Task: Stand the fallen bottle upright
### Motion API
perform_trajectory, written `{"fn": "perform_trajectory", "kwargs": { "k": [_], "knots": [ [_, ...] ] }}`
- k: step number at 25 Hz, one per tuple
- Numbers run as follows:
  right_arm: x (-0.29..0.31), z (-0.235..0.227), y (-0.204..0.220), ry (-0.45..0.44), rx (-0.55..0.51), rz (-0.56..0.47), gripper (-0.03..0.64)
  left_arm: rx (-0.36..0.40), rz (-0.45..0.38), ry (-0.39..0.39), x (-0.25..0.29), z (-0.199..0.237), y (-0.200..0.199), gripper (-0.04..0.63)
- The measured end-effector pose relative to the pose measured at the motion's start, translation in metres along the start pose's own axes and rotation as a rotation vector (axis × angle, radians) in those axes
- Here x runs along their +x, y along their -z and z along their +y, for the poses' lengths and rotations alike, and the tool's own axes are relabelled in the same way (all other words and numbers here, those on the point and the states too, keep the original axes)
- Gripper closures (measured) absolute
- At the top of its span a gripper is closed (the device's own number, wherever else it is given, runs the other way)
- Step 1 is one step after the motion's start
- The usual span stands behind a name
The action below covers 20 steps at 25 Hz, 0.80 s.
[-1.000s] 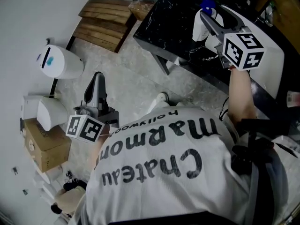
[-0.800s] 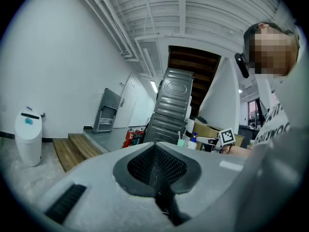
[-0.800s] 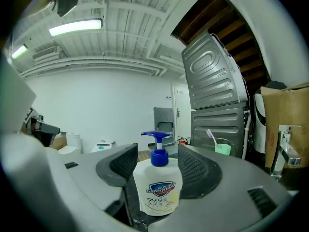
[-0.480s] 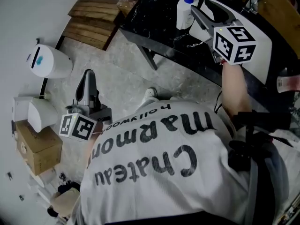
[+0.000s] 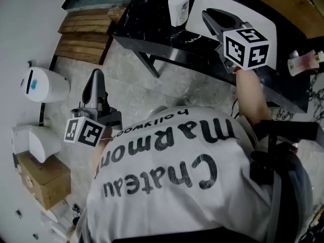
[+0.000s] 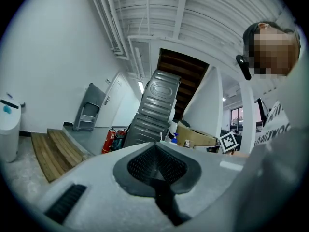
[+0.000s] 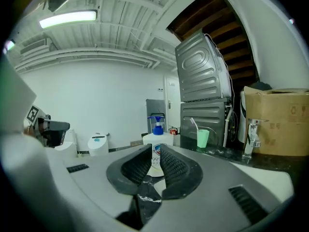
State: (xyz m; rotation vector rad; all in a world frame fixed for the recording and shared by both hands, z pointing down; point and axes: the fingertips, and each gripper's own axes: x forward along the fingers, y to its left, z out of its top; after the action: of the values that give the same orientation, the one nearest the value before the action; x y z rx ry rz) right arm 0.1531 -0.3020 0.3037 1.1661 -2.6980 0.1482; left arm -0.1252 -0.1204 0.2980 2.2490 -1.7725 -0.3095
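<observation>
So the bottle [image 5: 178, 6], smooth white plastic with a blue pump top, already stands upright on the far-left end of the glossy black marbled counter [image 5: 152, 24]. The right gripper [image 5: 207, 15] sits just to its right, ribbed pads closing on nothing, so its job looks done. The left gripper [image 5: 97, 76] hangs low over the floor, jaws pressed together and empty, not needed here.

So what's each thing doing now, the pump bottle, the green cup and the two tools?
Pump bottle: standing upright on the black table, nothing touching it.
Green cup: upright, something thin sticking out of it.
Right tool: jaws closing, only a narrow gap, nothing between them; the bottle stands beyond.
Left tool: jaws together, empty, away from the table.
</observation>
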Motion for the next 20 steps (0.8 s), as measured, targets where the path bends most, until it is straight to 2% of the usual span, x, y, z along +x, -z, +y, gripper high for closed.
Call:
{"fn": "perform_trajectory", "kwargs": {
  "k": [3, 7, 13, 15, 20],
  "knots": [
    [-0.017, 0.002, 0.006, 0.025, 0.021, -0.001, 0.568, -0.01, 0.003, 0.042, 0.009, -0.002, 0.002, 0.581],
    [-0.039, 0.008, 0.003, 0.06, 0.103, -0.049, 0.585, -0.031, 0.026, 0.112, 0.017, -0.003, 0.006, 0.58],
    [-0.073, 0.043, 0.002, 0.097, 0.209, -0.092, 0.598, -0.048, 0.04, 0.227, 0.017, -0.004, -0.008, 0.581],
    [-0.084, 0.053, 0.009, 0.132, 0.213, -0.08, 0.6, -0.061, 0.041, 0.254, 0.016, -0.001, -0.013, 0.581],
    [-0.119, 0.075, 0.026, 0.238, 0.246, -0.072, 0.6, -0.062, 0.085, 0.385, 0.007, -0.011, -0.008, 0.581]
  ]
}}
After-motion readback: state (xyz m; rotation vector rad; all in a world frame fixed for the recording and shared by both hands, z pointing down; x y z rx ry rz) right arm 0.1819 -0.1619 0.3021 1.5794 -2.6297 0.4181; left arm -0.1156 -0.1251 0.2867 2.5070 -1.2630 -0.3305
